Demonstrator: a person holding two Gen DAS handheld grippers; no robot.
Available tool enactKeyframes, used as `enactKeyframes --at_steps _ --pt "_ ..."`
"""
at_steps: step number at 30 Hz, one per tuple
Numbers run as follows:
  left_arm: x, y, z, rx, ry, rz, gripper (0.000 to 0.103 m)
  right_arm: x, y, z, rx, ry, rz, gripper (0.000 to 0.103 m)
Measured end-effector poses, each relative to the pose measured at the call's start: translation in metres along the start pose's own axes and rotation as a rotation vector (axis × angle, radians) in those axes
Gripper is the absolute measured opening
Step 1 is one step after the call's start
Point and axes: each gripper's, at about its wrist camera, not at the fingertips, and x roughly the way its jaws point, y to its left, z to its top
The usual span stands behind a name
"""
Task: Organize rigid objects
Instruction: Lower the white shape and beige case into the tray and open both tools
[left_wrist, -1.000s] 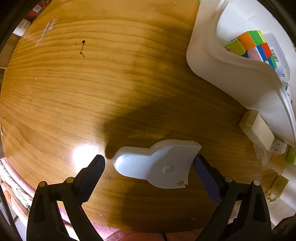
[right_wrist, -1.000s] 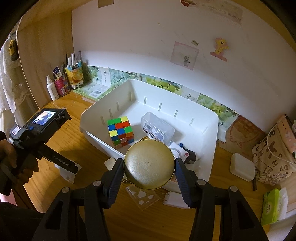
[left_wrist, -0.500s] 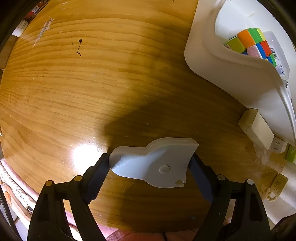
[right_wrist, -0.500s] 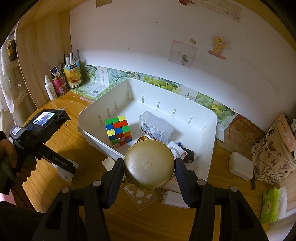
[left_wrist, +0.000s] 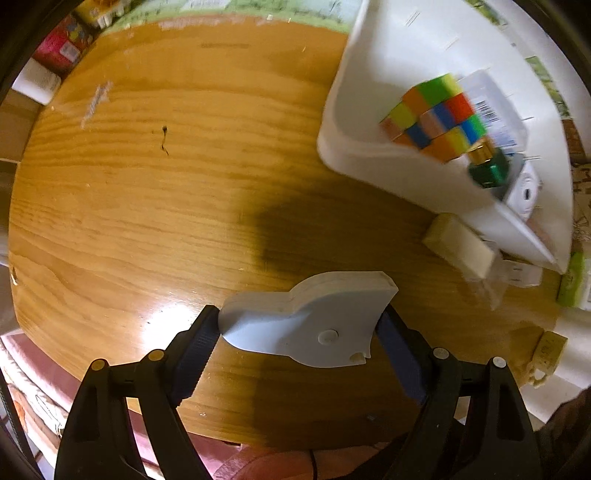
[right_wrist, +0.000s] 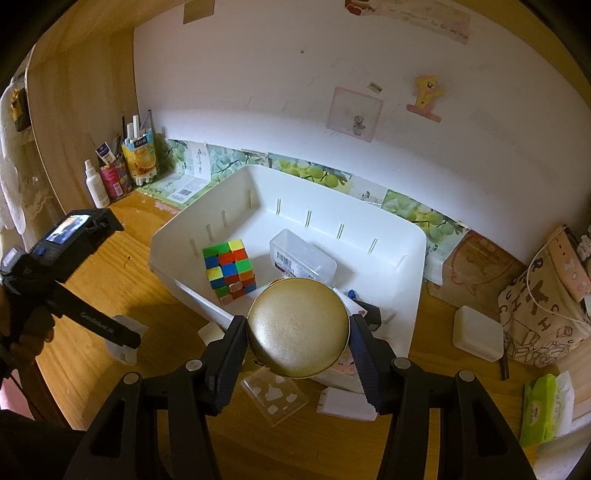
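My left gripper is shut on a flat white plastic piece and holds it just above the wooden table; it also shows in the right wrist view. My right gripper is shut on a round gold tin, held above the near rim of the white bin. The bin holds a colourful puzzle cube, a clear plastic box and small items. The bin and cube appear at the upper right of the left wrist view.
A cream block lies beside the bin. A clear flat case, a white card, a white box, a tissue pack and a patterned bag lie on the table. Bottles and cartons stand at back left.
My left gripper closed on the white plastic piece and lifted it, tilting toward the bin. My right gripper with the gold tin stayed almost still.
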Motion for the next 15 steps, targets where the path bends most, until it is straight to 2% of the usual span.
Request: enactKeyframes --at_steps 10,15 --pt "-0.067 -0.015 -0.003 0.072 -0.157 0.019 0.087 0.005 -0.008 0.003 0.024 -0.039 -0.002 0.055" --pt "-0.096 -0.031 0.008 0.107 -0.266 -0.009 0.087 0.009 -0.012 0.003 0.043 -0.049 0.000 0.055"
